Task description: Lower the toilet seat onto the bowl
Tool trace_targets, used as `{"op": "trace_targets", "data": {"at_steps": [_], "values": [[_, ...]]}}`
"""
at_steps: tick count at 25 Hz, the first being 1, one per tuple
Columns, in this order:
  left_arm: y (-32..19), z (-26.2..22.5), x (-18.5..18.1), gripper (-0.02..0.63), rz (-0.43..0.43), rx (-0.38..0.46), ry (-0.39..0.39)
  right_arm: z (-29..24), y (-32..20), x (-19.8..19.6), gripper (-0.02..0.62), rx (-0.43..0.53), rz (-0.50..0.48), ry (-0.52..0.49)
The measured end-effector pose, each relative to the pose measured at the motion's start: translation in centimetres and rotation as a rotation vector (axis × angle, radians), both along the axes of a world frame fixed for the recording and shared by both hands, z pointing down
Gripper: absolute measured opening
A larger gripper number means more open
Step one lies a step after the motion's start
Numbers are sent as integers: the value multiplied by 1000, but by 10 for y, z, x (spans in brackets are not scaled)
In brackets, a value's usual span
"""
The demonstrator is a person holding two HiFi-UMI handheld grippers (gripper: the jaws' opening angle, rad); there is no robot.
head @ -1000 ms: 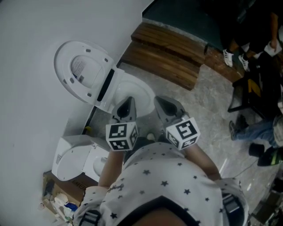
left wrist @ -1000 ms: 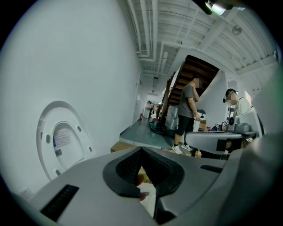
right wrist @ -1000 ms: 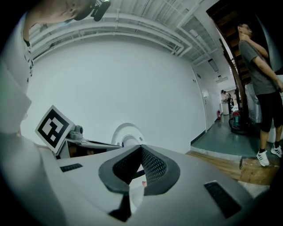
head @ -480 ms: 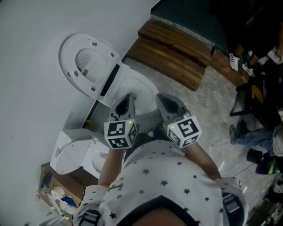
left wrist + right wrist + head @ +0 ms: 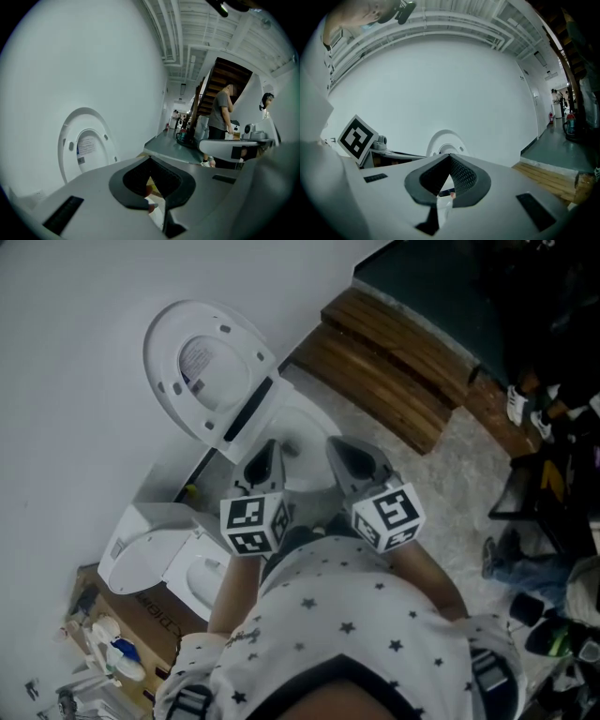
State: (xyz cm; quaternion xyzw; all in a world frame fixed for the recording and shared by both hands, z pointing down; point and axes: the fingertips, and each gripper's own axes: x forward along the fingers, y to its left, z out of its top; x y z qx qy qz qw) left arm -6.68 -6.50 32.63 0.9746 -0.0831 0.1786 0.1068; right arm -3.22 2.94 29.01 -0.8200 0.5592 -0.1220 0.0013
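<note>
The white toilet seat (image 5: 202, 367) stands raised with its lid against the white wall, above the open bowl (image 5: 302, 439). My left gripper (image 5: 264, 456) and right gripper (image 5: 343, 452) are side by side just in front of the bowl, both shut and empty, touching nothing. The left gripper view has the upright seat (image 5: 84, 140) to the left of its closed jaws (image 5: 152, 180), with the right gripper (image 5: 234, 149) at the right. Through the right gripper view, the seat (image 5: 447, 141) shows straight ahead beyond the closed jaws (image 5: 447, 185).
A second white toilet (image 5: 145, 559) sits on a cardboard box (image 5: 150, 620) at the lower left. Wooden steps (image 5: 394, 367) lie right of the bowl. A person (image 5: 220, 115) stands far off; shoes and dark gear (image 5: 539, 409) are at the right.
Both grippers have drawn a little closer to the toilet, still shut. The seat stays upright against the wall.
</note>
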Motion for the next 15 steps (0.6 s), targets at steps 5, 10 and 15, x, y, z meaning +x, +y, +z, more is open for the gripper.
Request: {"op": "trace_targets", "data": {"at_steps": [5, 10, 15], "values": [[-13, 0, 16, -2, -48, -9, 2, -2, -14, 22, 6, 6, -43, -2], [-23, 2, 36, -2, -85, -6, -7, -2, -28, 46, 6, 8, -87, -4], [-32, -1, 52, -2, -126, -6, -15, -5, -39, 67, 6, 3, -132, -5]]}}
